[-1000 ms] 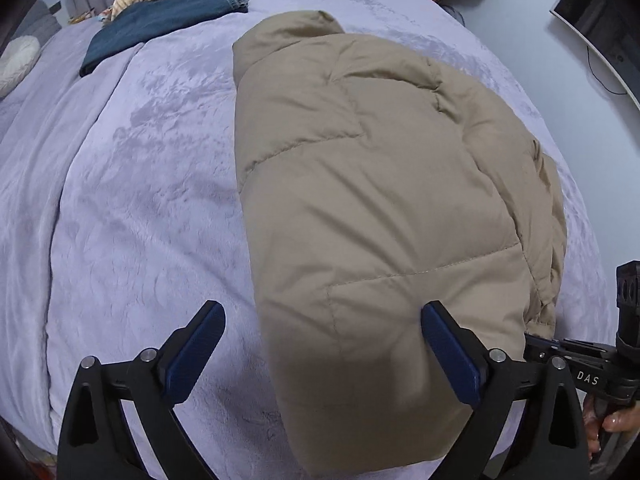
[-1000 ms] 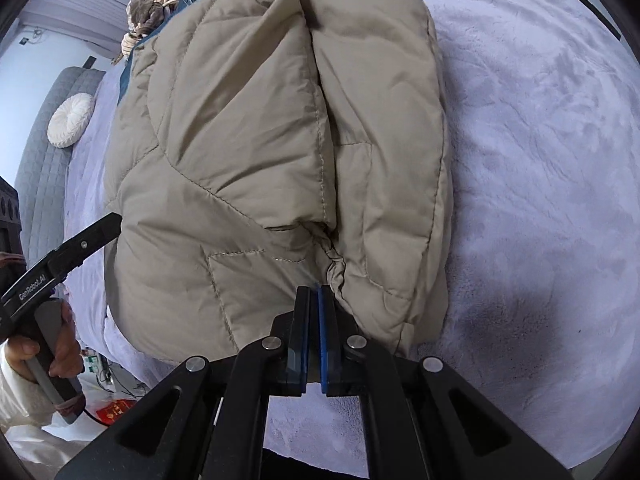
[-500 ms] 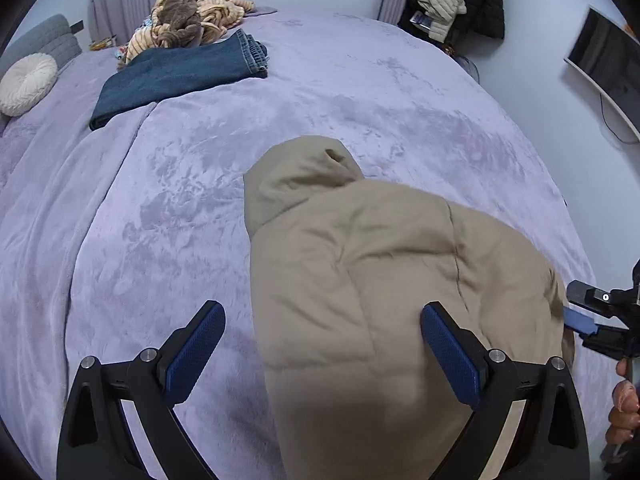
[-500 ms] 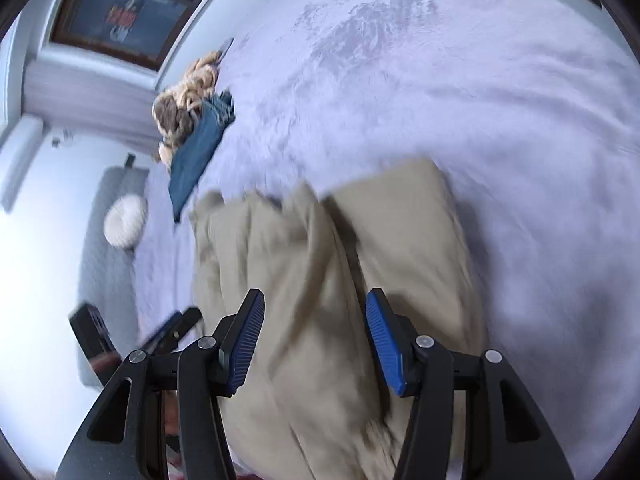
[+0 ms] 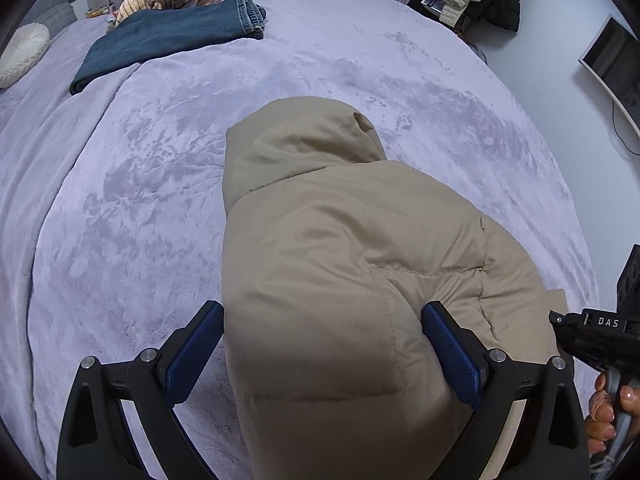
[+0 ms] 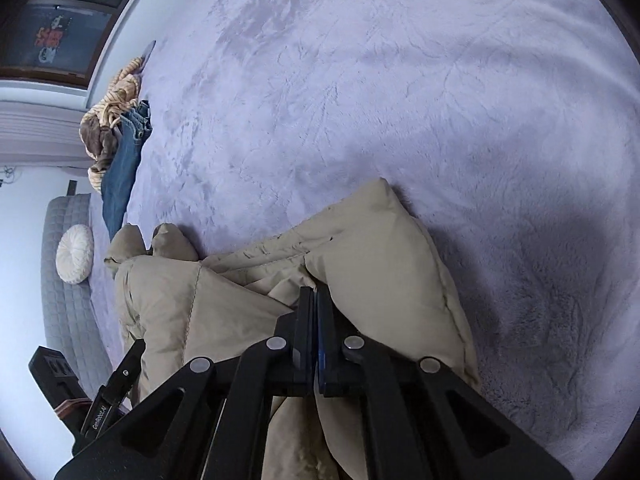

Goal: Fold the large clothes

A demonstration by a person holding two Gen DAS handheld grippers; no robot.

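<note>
Beige quilted puffer jacket is spread bunched on the lilac plush bedspread. Its near edge is straddled by the widely parted blue-padded left gripper, apparently unpinched. A fold is clamped between the closed jaws of the right gripper.

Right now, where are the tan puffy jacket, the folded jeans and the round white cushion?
tan puffy jacket (image 5: 360,248): left wrist view, on its quilted back.
folded jeans (image 5: 168,36): left wrist view, mid-denim.
round white cushion (image 6: 75,254): right wrist view, its centre.
</note>
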